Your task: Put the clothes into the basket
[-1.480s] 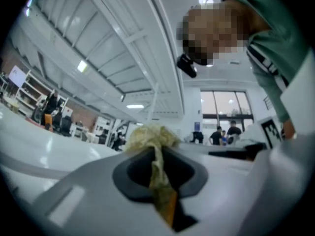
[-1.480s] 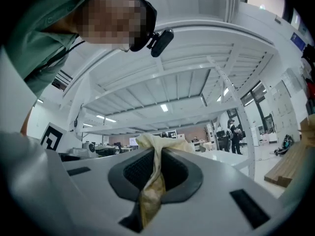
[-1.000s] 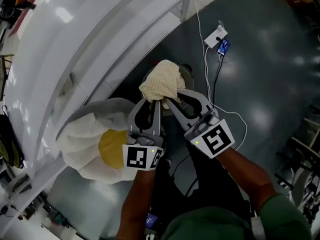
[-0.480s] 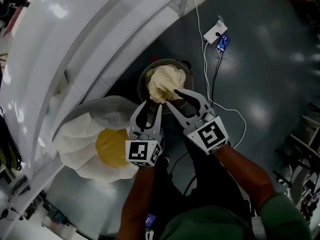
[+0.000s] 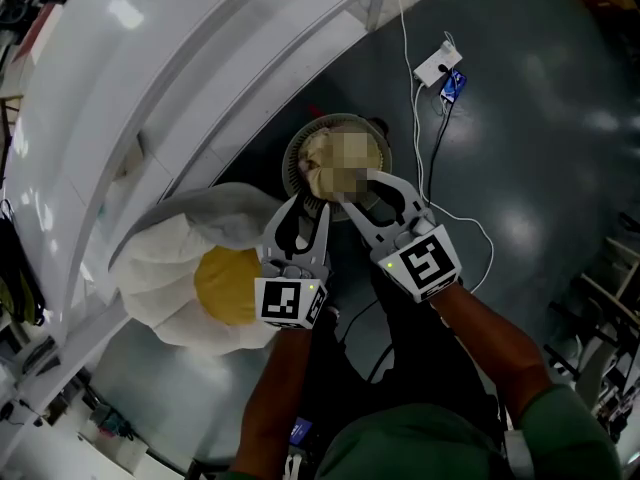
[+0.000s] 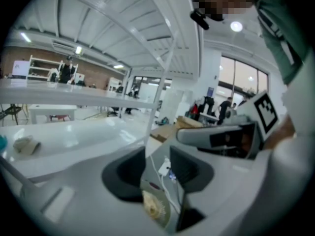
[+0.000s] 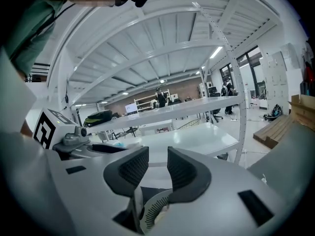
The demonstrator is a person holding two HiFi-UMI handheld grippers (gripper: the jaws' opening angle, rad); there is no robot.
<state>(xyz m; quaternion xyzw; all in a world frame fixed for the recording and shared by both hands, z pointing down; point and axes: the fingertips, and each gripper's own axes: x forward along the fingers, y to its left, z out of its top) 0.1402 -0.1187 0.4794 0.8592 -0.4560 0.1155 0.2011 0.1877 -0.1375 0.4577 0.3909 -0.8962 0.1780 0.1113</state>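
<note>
A round grey slatted basket (image 5: 293, 163) stands on the dark floor, and a cream cloth (image 5: 318, 156) lies inside it. My left gripper (image 5: 302, 202) hangs just over the basket's near rim. Its jaws have just been opening, and they stand open with nothing between them. My right gripper (image 5: 362, 192) is beside it over the same rim; its jaws have also just been opening and hold nothing. In the left gripper view the left gripper (image 6: 155, 176) looks down on the cream cloth (image 6: 153, 208). Below the right gripper (image 7: 153, 168) the basket (image 7: 157, 208) shows its slatted rim.
A heap of white and yellow clothes (image 5: 195, 283) lies left of the basket at the foot of a white table frame (image 5: 150, 88). A white power strip (image 5: 436, 66) with a trailing white cable (image 5: 470, 228) lies on the floor to the right.
Both grippers held the cream cloth up above the basket, then sank with it. The jaws have parted and the cloth now lies in the basket, free of them.
</note>
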